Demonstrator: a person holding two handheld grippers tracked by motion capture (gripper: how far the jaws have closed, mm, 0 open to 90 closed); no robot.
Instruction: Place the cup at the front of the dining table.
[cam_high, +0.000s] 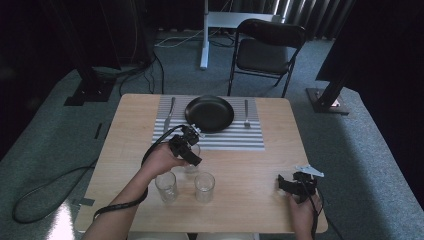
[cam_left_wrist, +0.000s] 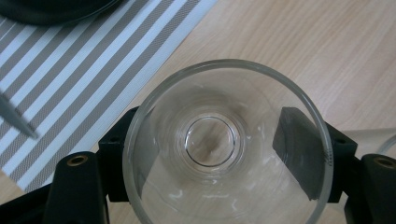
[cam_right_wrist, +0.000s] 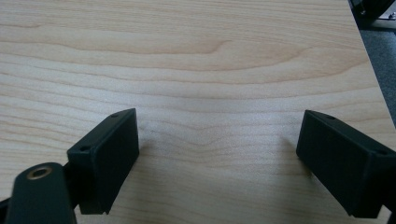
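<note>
Two empty glasses (cam_high: 166, 186) stand side by side near the table's (cam_high: 260, 165) front edge, while the left gripper (cam_high: 186, 145) clamps a third glass (cam_left_wrist: 224, 144) just off the striped placemat's (cam_high: 235, 139) front edge. Its jaws press the glass's opposite sides. By the front right corner, the right gripper (cam_right_wrist: 217, 158) rests, jaws spread wide over bare wood.

Held glass (cam_high: 192, 161): largely covered by the left gripper (cam_high: 187, 142) and hand in the high view — near rim cut by the bottom edge in the left gripper view.
Black plate (cam_left_wrist: 51, 9): sliced off at the top edge.
Utensil (cam_left_wrist: 16, 119) on the striped mat (cam_left_wrist: 88, 70): blurred, kind unclear.
Neighbouring glass rim (cam_left_wrist: 387, 144): clipped at right edge.
</note>
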